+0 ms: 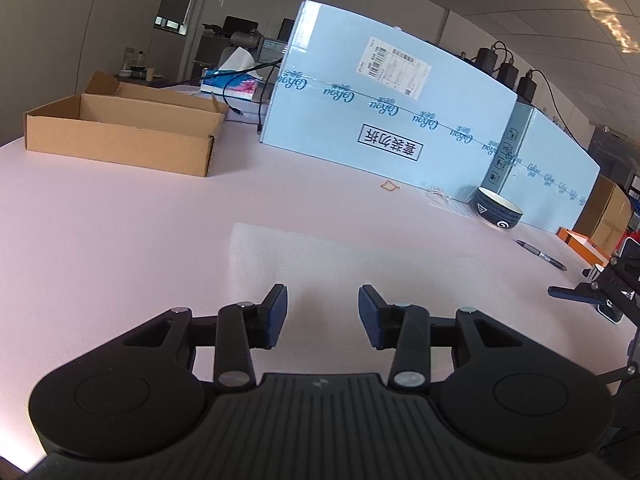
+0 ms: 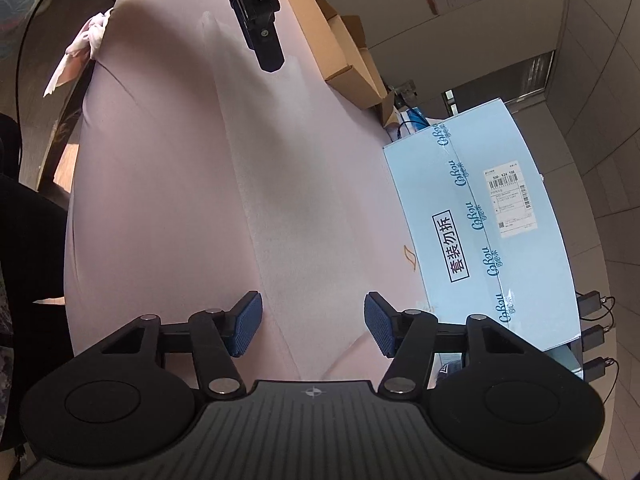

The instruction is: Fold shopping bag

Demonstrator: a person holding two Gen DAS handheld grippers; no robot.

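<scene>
We see the pale blue carton [image 1: 392, 92] along the table's [image 1: 100, 220] far edge, the open cardboard box [image 1: 120, 136] at its far left, the translucent shopping bag [image 2: 280, 208] flat mid-table, the bowl [image 1: 498, 212], and both the left gripper [image 1: 322, 316] and right gripper [image 2: 313, 324] released, empty.

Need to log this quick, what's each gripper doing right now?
Left gripper: open, holding nothing.
Right gripper: open, holding nothing.

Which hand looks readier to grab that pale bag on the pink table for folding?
Probably the right. The right gripper stands open astride the near end of the shopping bag, while the left gripper, also open, has the bag's edge ahead of its fingers.
</scene>
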